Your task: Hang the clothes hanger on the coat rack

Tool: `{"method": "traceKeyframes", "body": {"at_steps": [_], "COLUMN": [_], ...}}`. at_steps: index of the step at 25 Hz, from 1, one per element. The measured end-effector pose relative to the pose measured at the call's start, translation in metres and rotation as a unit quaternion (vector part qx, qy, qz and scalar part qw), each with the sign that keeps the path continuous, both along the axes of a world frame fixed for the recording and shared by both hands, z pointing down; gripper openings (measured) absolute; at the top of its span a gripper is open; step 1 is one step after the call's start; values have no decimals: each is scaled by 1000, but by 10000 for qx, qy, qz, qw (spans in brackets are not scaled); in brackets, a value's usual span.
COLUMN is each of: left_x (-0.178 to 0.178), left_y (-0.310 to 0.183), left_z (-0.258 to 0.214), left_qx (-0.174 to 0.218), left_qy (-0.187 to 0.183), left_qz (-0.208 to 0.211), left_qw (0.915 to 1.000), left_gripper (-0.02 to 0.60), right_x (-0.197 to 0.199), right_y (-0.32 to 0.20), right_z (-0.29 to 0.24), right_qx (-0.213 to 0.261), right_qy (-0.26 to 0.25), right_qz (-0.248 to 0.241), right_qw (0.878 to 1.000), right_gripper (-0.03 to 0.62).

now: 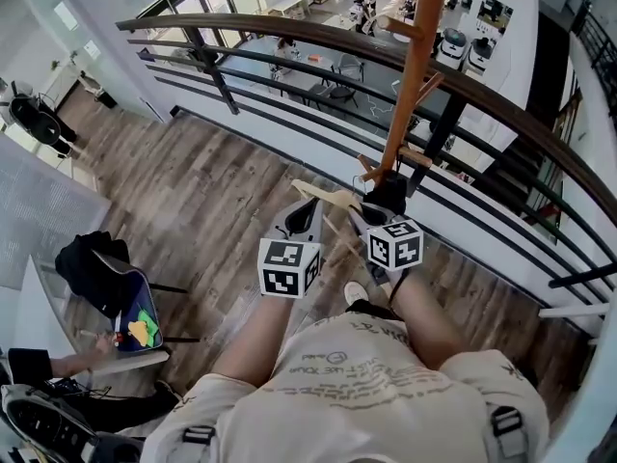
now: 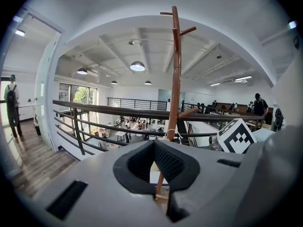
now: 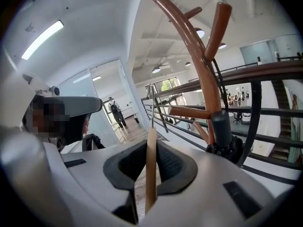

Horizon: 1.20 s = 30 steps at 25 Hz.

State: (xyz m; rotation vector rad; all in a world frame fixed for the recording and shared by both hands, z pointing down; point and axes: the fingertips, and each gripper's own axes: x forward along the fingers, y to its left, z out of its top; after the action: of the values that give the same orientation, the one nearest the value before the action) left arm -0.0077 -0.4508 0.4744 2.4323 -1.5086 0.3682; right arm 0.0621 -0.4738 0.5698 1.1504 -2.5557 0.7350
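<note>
A light wooden clothes hanger (image 1: 331, 201) is held between my two grippers, just in front of the coat rack (image 1: 416, 75), a tall orange-brown pole with angled pegs. My left gripper (image 1: 310, 205) is shut on one wooden part of the hanger (image 2: 160, 182). My right gripper (image 1: 364, 208) is shut on another part. In the right gripper view the wooden strip (image 3: 150, 169) stands upright between the pads, with a thin metal wire rising from its top. The rack's pole (image 3: 199, 65) curves up close on the right. In the left gripper view the rack (image 2: 175, 79) stands straight ahead.
A dark curved railing (image 1: 289, 37) runs behind the rack, with a drop to a lower floor beyond it. A chair with a dark bag (image 1: 106, 268) stands at the left. A person (image 2: 12, 105) stands far off on the left. The rack's black base (image 1: 388, 195) is near my right gripper.
</note>
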Motion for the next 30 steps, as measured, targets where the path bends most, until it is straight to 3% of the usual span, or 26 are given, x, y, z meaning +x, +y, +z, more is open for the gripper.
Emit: {"method": "traceKeyframes", "body": {"at_steps": [30], "left_x": [21], "left_y": [-38], "left_z": [18], "left_qx": [-265], "left_qy": [-133], "left_qz": [-108], "left_qw": [9995], "left_gripper": [3], "right_x": [36], "right_y": [-43], "right_z": [53], "right_qx": [-780], "right_qy": [-264], "right_qz": [184], "right_qw": [9964], "right_gripper": [51]}}
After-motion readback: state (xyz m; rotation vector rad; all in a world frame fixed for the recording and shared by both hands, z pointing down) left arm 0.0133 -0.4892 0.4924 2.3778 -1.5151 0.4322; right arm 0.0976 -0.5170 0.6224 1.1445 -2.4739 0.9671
